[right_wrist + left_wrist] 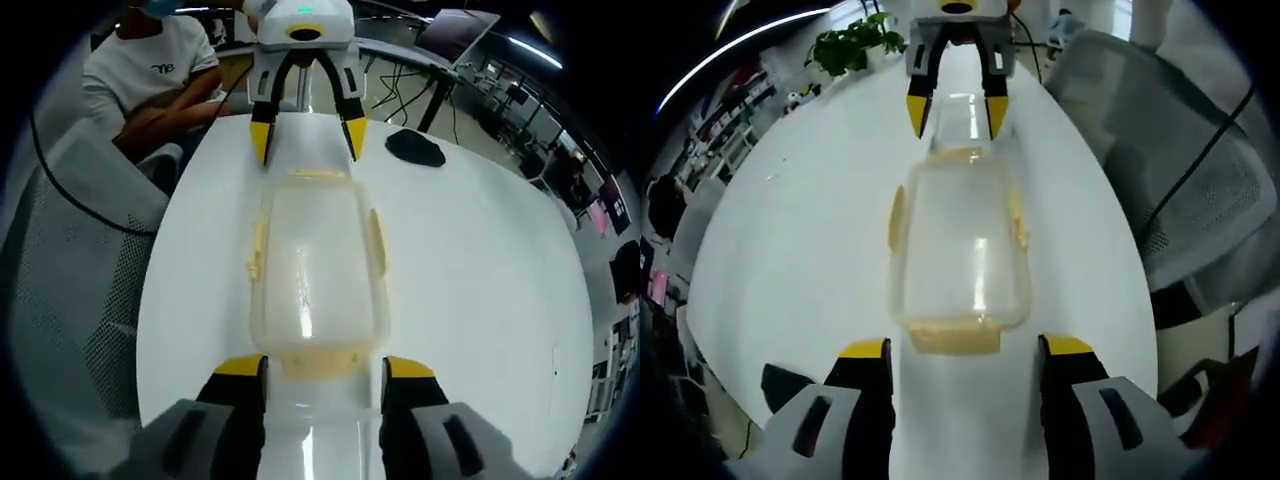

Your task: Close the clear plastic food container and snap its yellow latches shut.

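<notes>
The container (pixel 958 250) lay lid-on in the middle of the white desk (pixel 790 260), between the two facing grippers. The left gripper (pixel 967 350) and right gripper (pixel 324 368) both stood apart at its ends; its yellow latches (pixel 953 340) looked unsnapped, perhaps.

The left gripper (pixel 965 350), at the bottom of its view, has black jaws tipped yellow on grey-white housings with dark slots. The right gripper (pixel 325 368) looks alike.

Bright overhead glare on the white table (pixel 790 250), soft focus, perhaps motion blur, strongly warped edges.
</notes>
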Available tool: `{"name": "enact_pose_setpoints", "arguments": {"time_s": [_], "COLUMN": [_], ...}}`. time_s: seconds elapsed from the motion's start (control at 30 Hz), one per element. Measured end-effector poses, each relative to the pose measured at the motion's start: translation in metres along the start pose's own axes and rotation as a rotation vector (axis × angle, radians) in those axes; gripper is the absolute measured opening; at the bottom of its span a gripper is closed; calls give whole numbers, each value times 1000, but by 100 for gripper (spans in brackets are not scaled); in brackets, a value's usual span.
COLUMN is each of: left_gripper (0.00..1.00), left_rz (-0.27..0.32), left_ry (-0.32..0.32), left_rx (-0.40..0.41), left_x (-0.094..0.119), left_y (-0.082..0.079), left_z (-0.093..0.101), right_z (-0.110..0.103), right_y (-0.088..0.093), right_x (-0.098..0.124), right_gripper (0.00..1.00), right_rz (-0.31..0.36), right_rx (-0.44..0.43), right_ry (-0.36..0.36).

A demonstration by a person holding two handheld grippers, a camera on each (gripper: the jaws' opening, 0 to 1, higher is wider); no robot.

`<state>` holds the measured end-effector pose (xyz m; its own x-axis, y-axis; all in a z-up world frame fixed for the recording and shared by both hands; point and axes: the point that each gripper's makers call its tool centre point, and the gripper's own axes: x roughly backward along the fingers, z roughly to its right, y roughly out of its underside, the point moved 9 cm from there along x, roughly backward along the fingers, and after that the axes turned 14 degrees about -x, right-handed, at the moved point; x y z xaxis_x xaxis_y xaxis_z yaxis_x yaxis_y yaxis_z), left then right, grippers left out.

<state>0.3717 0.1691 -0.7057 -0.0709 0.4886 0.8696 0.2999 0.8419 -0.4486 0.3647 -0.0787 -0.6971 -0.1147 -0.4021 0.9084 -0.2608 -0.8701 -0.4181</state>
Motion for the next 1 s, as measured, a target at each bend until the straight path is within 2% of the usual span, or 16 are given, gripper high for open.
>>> {"name": "enact_pose_setpoints", "arguments": {"time_s": [0.2,0.5,0.63,0.83,1.0], "left_gripper": [47,44,42,37,38], "left_rz": [0,-1,-2,-12,-16], "left_ry": [18,51,54,64,73], "left_rx": [-13,-22,-22,-22,11], "left_x": [-4,-13,-15,-18,-20], "left_y": [1,2,3,3,3], "left_z": [-2,-3,-5,-8,-9], "right_z": [2,6,5,6,7], "right_y": [-2,-1,1,-1,-1], "right_x": [-8,-20,-24,-27,-28], "right_gripper": [43,41,42,37,37], "right_rz": [-45,-116,-125,-137,-146], "right_rx": [20,46,41,49,50], "right_ry": [-9,-12,-33,-61,-78]}}
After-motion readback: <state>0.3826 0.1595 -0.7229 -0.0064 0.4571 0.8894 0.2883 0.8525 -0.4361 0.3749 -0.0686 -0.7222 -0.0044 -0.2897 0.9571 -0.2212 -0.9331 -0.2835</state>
